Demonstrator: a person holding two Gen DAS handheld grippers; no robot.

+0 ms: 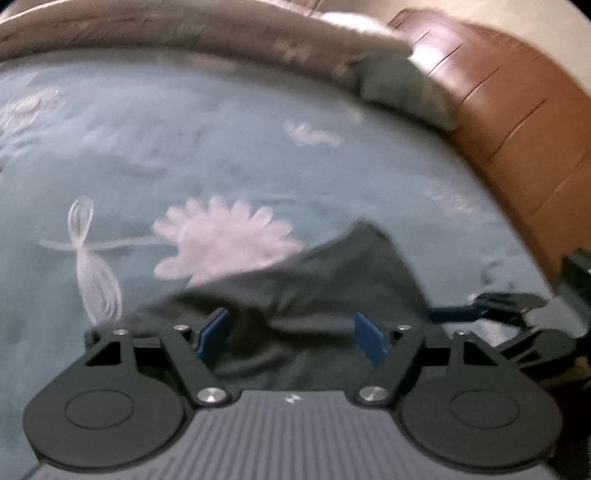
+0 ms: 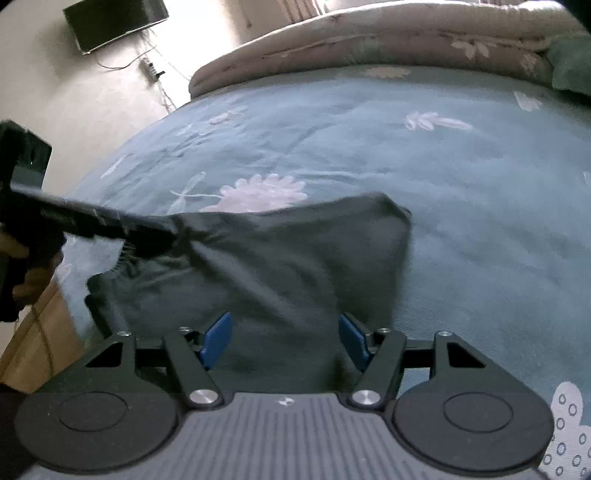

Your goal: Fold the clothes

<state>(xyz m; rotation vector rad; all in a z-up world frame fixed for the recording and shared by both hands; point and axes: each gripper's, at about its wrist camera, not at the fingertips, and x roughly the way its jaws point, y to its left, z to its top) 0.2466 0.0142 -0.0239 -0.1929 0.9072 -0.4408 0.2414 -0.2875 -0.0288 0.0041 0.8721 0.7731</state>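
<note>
Left wrist view, garment: a dark grey garment (image 1: 295, 295) lies partly bunched on the bed (image 1: 221, 155), its far corner reaching the pink flower print (image 1: 225, 243) on the cover.
Left wrist view, left gripper: the left gripper (image 1: 291, 339) sits over the garment's near part with jaws spread wide; cloth shows between the blue pads (image 1: 214, 336), but they do not press on it, so it looks released.
Left wrist view, other tool: the right gripper (image 1: 491, 306) shows at the garment's right edge, too blurred to read its grip from here.
Left wrist view, risk: the frame is smeared; if the hand sweeps on, I judge a pad could snag the loose cloth and drag the fold askew.
Left wrist view, writing: only a small pale emblem on the gripper body, not readable.
Right wrist view, garment: the same garment (image 2: 266, 266) lies near the flower print (image 2: 262, 192), one corner peaked up towards it, its left edge gathered.
Right wrist view, right gripper: the right gripper (image 2: 284, 339) has jaws parted, nothing clenched, cloth only lying between them.
Right wrist view, left gripper: the left gripper (image 2: 162, 232) reaches in at the gathered edge; whether it touches is unclear.
Right wrist view, risk: the raised corner may flop back unevenly, and the gathered edge would leave a lumpy fold unless smoothed.
Right wrist view, writing: none legible; the dark screen (image 2: 114, 22) on the wall shows nothing.
</note>
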